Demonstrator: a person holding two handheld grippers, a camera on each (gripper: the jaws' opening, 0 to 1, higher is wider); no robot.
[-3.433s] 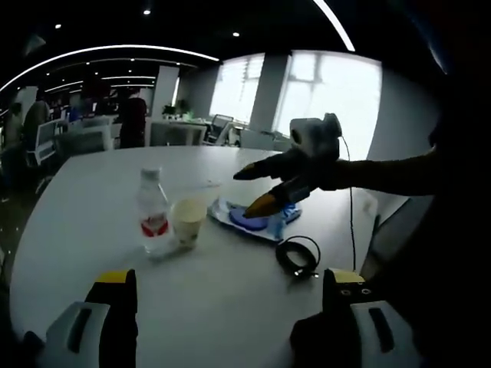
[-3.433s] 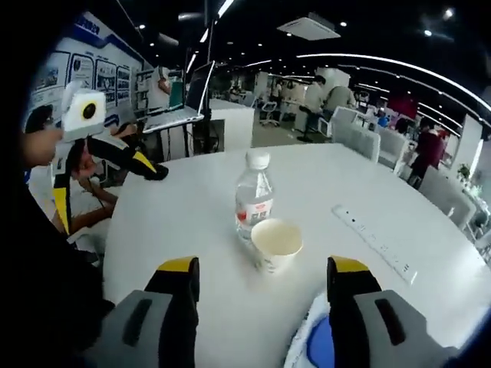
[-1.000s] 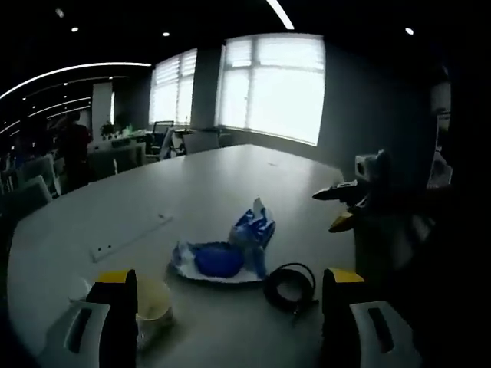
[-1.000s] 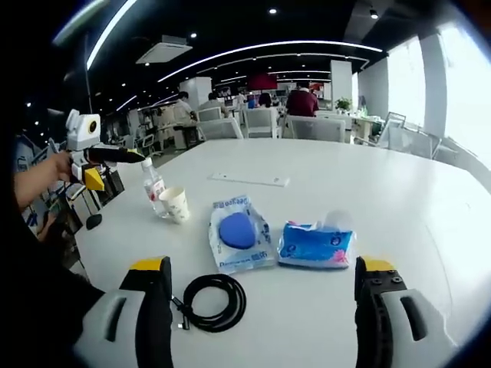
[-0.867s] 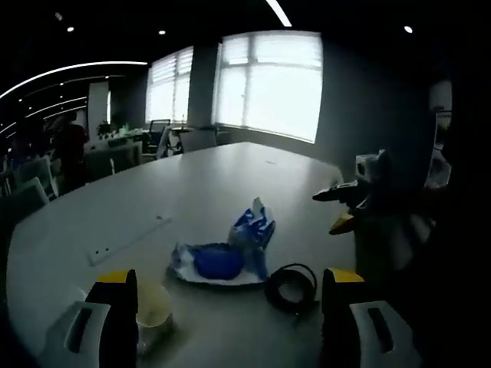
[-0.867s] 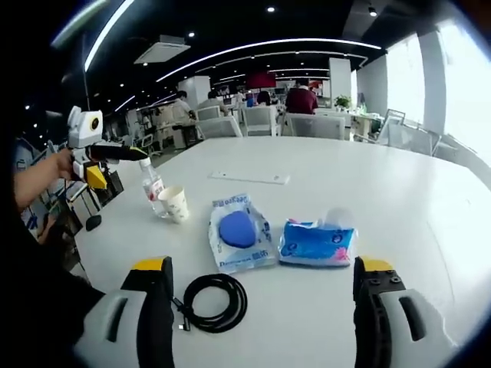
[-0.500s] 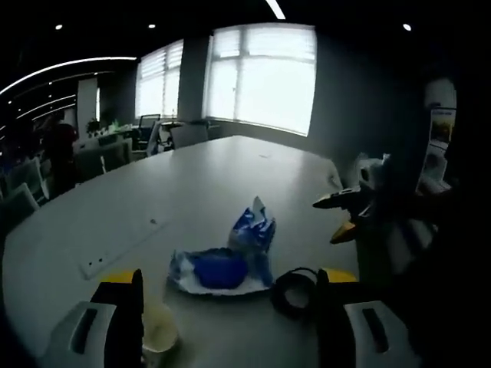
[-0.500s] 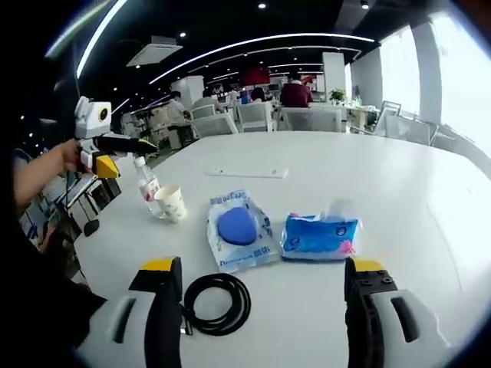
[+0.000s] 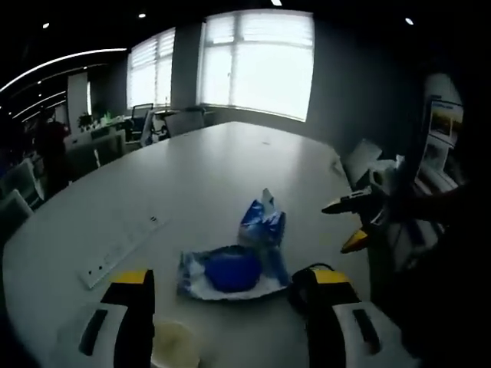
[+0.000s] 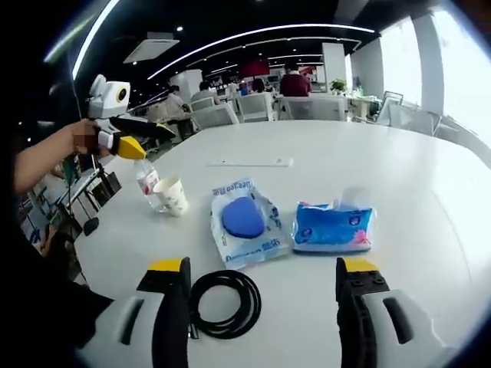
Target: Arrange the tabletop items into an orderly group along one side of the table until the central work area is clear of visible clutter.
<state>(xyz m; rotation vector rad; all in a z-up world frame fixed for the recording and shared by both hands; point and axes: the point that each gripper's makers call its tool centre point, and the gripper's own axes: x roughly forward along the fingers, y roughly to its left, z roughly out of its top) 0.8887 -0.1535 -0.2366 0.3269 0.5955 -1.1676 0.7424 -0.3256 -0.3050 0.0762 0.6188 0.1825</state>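
Note:
On the white table (image 10: 430, 176), in the right gripper view, stand a clear water bottle (image 10: 146, 184) and a paper cup (image 10: 173, 195). Right of them lie a clear packet with a blue pad (image 10: 245, 222) and a blue tissue pack (image 10: 334, 227). A black cable coil (image 10: 226, 303) lies closest. My right gripper (image 10: 262, 297) hangs open above the coil. My left gripper (image 10: 129, 136), held in a hand, hovers above the bottle. In the left gripper view my left gripper (image 9: 230, 307) is open over the cup (image 9: 175, 346), near the packet (image 9: 226, 272), tissue pack (image 9: 265, 225) and coil (image 9: 301, 282).
A white power strip (image 10: 249, 162) lies further in on the table, also the power strip (image 9: 123, 249) left of the packet. My right gripper (image 9: 354, 217) enters the left gripper view from the right. Chairs, desks and people stand beyond the table.
My left gripper has come closer over the bottle and cup, and the cup has slid to the bottom of its view. The right gripper's view has edged nearer the coil. The items have not moved.

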